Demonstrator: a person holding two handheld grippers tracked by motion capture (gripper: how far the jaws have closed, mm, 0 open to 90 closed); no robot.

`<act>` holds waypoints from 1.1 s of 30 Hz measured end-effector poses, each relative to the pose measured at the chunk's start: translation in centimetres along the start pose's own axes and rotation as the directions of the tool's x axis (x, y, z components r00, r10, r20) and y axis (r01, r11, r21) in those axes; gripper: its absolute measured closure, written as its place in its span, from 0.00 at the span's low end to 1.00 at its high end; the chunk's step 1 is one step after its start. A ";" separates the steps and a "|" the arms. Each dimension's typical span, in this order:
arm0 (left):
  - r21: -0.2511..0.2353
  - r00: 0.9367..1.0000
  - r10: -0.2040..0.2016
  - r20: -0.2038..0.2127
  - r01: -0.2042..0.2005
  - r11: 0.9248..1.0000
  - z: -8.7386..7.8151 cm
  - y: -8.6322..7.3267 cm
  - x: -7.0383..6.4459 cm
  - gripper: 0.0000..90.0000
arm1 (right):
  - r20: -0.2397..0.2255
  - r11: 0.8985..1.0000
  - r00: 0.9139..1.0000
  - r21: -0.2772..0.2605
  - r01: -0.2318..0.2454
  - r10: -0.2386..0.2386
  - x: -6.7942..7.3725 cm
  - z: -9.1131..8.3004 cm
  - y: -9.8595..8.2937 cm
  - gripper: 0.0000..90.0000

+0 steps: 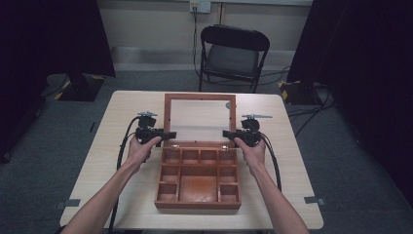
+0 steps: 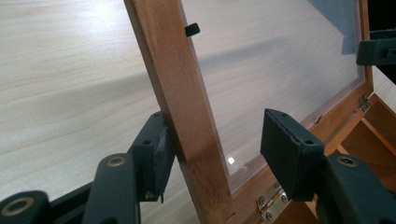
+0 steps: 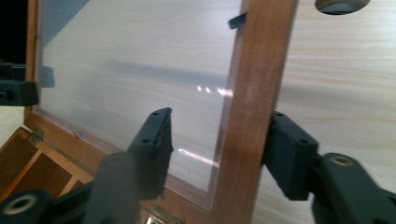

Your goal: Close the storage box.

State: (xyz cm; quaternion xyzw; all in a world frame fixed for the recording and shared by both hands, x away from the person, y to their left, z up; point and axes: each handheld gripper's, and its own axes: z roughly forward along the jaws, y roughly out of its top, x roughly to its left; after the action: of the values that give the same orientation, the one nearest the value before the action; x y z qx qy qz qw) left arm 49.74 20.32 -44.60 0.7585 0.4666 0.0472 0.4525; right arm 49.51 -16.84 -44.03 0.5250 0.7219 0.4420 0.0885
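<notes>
A wooden box (image 1: 197,204) with several empty compartments sits at the table's middle. Its lid (image 1: 167,117), a wooden frame around a clear pane, stands open, tilted back on brass hinges (image 2: 271,205). My left gripper (image 1: 168,135) is open astride the lid's left rail (image 2: 177,93); the outer jaw touches the wood and the inner jaw stands apart in front of the pane. My right gripper (image 1: 229,133) is open astride the right rail (image 3: 254,93) in the same way, outer jaw against the wood. Each gripper view shows the other gripper across the pane.
The light wooden table (image 1: 126,161) has bare surface on both sides of the box. A black folding chair (image 1: 234,53) stands beyond the far edge. Dark curtains hang left and right, with cables on the floor. A small round hole (image 1: 228,105) marks the tabletop behind the lid.
</notes>
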 end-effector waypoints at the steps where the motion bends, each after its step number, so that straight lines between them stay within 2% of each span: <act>1: -0.003 1.000 0.008 -0.003 -0.008 1.000 -0.1 0.0 0.0 0.51 | -0.005 1.000 1.000 -0.001 -0.004 0.004 0.0 -0.1 0.1 0.54; 4: -0.021 1.000 0.005 0.000 -0.005 1.000 -0.7 -0.1 0.0 0.56 | -0.010 1.000 1.000 -0.009 -0.006 0.005 0.1 -0.4 0.2 0.57; 9: -0.045 1.000 0.012 0.002 -0.012 0.999 -1.2 0.0 -0.1 0.60 | -0.021 1.000 1.000 -0.026 -0.001 0.000 0.2 -0.7 0.3 0.56; 10: -0.051 1.000 0.003 0.011 -0.002 0.999 -1.4 0.1 -0.1 0.63 | -0.029 0.999 1.000 -0.039 -0.010 0.009 0.3 -0.9 0.5 0.55; 15: -0.061 1.000 -0.004 0.023 0.005 0.998 -1.9 0.4 0.0 0.65 | -0.043 0.999 0.999 -0.045 -0.003 0.001 0.5 -1.1 0.8 0.53; 22: -0.074 1.000 0.010 0.019 -0.008 0.997 -2.3 0.5 -0.1 0.68 | -0.053 0.999 0.999 -0.050 0.000 -0.003 0.9 -1.1 0.9 0.46; 27: -0.085 1.000 0.012 0.018 -0.010 0.996 -2.5 0.5 -0.2 0.71 | -0.055 0.998 0.998 -0.060 0.002 -0.006 1.0 -1.3 1.2 0.45; 28: -0.079 1.000 0.016 0.024 -0.014 0.997 -2.6 0.6 -0.1 0.71 | -0.055 0.998 0.998 -0.059 0.004 -0.007 1.1 -1.3 1.2 0.45; 31: -0.076 1.000 0.009 0.029 -0.007 0.997 -2.7 0.6 -0.1 0.71 | -0.033 0.998 0.999 -0.062 0.022 -0.024 1.1 -1.6 1.3 0.55; 33: -0.075 1.000 0.010 0.028 -0.008 0.997 -2.8 0.6 -0.1 0.71 | -0.051 0.998 0.998 -0.064 0.016 -0.020 0.9 -1.8 1.3 0.57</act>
State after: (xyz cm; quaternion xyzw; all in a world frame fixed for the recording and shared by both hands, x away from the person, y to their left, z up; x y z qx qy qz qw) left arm 48.70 21.95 -42.53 0.7435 0.4548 0.0559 0.4870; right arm 48.93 -16.97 -41.70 0.5037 0.7144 0.4773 0.0902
